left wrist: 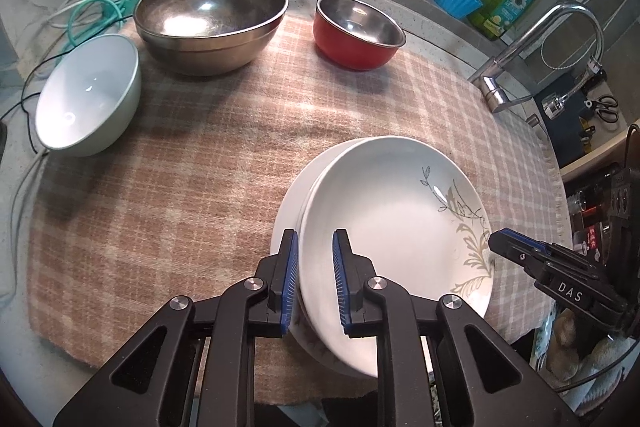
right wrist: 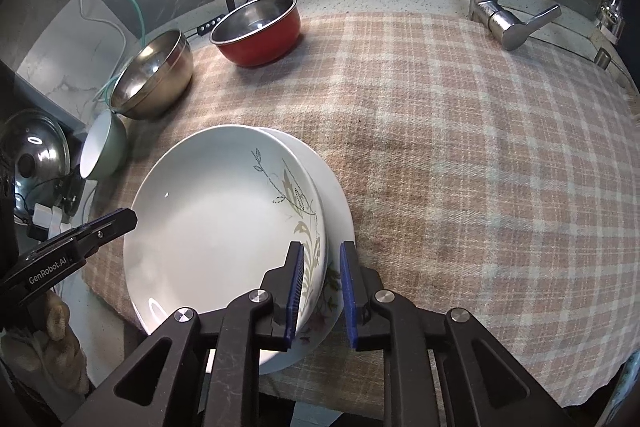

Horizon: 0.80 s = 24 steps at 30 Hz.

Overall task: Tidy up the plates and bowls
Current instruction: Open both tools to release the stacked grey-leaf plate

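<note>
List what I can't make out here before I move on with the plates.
- Lower plate: both views, covered by the top plate; only its rim shows, so any plate between them is unclear.
- Left tongs: left wrist view, whether the pads press the rims is unclear.
- Right tongs: right wrist view, same doubt.
- White bowl: right wrist view, partly behind the steel bowl.

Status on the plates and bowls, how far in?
Done: the plates sit stacked on the checked cloth.
In hand: left gripper and right gripper straddle the stack's rims, pads apparently clear.
Left: white bowl, large steel bowl, red bowl stand apart.
</note>
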Each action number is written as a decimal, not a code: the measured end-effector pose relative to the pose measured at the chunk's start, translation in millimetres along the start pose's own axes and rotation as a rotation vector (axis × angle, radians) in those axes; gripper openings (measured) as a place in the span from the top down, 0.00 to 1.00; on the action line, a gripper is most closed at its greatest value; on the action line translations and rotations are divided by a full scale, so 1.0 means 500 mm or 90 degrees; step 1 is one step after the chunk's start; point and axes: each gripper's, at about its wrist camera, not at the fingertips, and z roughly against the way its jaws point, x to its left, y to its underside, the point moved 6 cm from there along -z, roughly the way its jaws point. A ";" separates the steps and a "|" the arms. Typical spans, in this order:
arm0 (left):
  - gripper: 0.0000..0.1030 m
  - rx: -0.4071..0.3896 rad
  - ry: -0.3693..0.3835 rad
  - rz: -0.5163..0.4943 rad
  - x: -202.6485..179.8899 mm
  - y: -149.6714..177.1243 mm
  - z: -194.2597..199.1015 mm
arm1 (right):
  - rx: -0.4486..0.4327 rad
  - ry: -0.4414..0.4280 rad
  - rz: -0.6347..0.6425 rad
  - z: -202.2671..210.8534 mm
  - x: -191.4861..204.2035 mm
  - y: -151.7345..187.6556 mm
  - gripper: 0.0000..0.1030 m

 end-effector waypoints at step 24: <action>0.85 -0.092 -0.049 0.040 0.176 -0.128 0.134 | -0.097 -0.093 0.017 0.088 0.147 -0.145 0.73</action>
